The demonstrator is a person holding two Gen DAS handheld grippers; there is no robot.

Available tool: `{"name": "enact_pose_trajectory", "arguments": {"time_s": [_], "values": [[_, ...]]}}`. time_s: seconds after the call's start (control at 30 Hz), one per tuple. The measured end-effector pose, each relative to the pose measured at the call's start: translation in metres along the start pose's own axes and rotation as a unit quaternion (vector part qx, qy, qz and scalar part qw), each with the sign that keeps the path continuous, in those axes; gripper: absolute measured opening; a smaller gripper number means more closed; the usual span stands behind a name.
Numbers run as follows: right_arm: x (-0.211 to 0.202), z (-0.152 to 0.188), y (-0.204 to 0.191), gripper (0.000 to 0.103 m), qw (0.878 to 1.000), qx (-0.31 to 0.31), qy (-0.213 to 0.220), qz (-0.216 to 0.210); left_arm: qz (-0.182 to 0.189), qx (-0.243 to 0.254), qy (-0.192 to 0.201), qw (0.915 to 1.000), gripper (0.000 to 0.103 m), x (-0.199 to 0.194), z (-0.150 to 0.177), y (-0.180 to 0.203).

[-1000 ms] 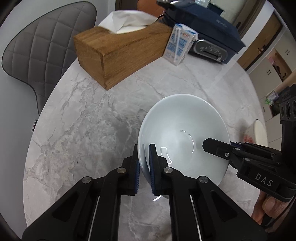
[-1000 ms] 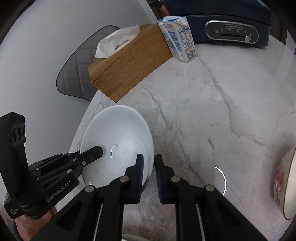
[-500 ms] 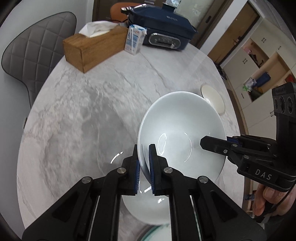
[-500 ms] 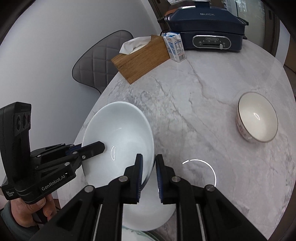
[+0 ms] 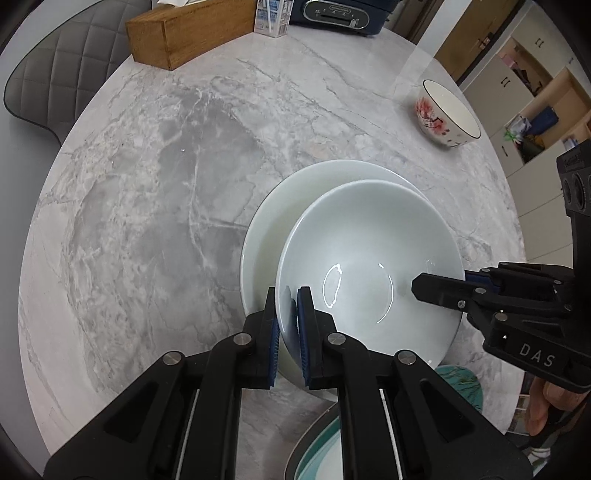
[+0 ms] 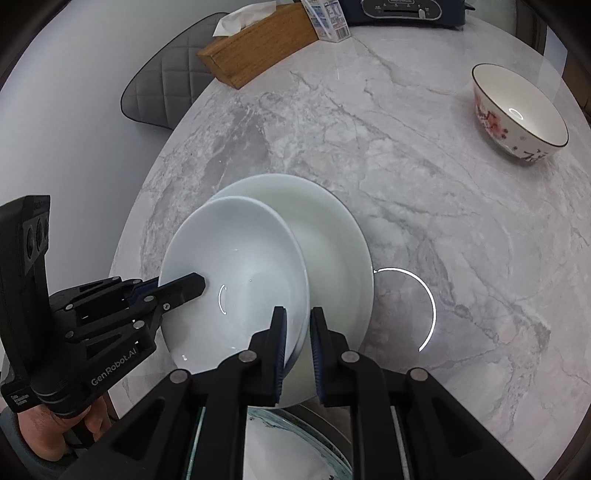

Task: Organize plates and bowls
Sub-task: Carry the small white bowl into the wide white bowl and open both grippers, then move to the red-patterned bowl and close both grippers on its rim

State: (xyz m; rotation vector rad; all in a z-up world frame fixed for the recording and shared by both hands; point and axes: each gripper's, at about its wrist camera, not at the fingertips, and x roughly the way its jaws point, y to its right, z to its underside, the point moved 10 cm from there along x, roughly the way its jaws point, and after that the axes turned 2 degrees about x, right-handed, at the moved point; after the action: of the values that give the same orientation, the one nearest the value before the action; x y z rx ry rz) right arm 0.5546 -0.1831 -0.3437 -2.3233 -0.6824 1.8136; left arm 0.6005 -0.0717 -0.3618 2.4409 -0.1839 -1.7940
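A white bowl [image 5: 369, 258] is held in the air by both grippers. My left gripper [image 5: 287, 314] is shut on its near-left rim. My right gripper [image 6: 297, 328] is shut on its opposite rim; it also shows in the left wrist view [image 5: 443, 288]. Below the bowl lies a larger white plate [image 5: 280, 206] on the marble table [image 5: 147, 184], also in the right wrist view [image 6: 332, 229]. A floral bowl [image 5: 447, 114] stands at the far right of the table, also in the right wrist view [image 6: 517, 110]. A teal-rimmed plate [image 5: 317, 450] lies at the near edge.
A wooden tissue box [image 5: 184, 33], a milk carton [image 5: 271, 18] and a dark blue appliance [image 5: 332, 14] stand at the far edge. A grey chair [image 5: 48, 74] is beyond the table's left edge. Cabinets [image 5: 535, 92] are at the right.
Both grippers have carried the white bowl back toward the near side, over the larger white plate. The floral bowl and teal plate have come into view.
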Motion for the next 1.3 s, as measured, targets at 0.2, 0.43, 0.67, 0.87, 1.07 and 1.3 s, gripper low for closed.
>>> {"name": "enact_pose_trajectory", "arguments": {"time_s": [0.2, 0.43, 0.67, 0.87, 1.07, 1.3], "values": [[0.008, -0.001, 0.004, 0.015, 1.000, -0.007, 0.001, 0.015, -0.017, 0.013, 0.005, 0.9998, 0.008, 0.007, -0.008, -0.001], [0.012, -0.004, 0.003, 0.015, 0.999, -0.021, 0.000, 0.027, -0.035, 0.040, 0.021, 0.9984, 0.010, 0.007, -0.013, 0.001], [0.009, -0.003, -0.006, 0.047, 0.999, -0.030, 0.005, 0.009, -0.007, 0.027, 0.047, 0.9985, 0.034, -0.007, -0.013, 0.004], [-0.006, -0.010, -0.006, 0.062, 0.999, -0.020, 0.030, 0.003, 0.021, -0.023, 0.061, 0.9977, 0.061, -0.024, -0.023, -0.009], [-0.064, -0.021, 0.011, 0.091, 0.994, 0.015, 0.103, -0.044, 0.071, -0.074, 0.103, 0.9894, 0.076, -0.064, -0.060, -0.018], [-0.115, -0.068, 0.123, 0.103, 0.976, 0.117, 0.184, -0.017, 0.121, 0.007, 0.108, 0.9867, 0.100, -0.060, -0.160, 0.048]]}}
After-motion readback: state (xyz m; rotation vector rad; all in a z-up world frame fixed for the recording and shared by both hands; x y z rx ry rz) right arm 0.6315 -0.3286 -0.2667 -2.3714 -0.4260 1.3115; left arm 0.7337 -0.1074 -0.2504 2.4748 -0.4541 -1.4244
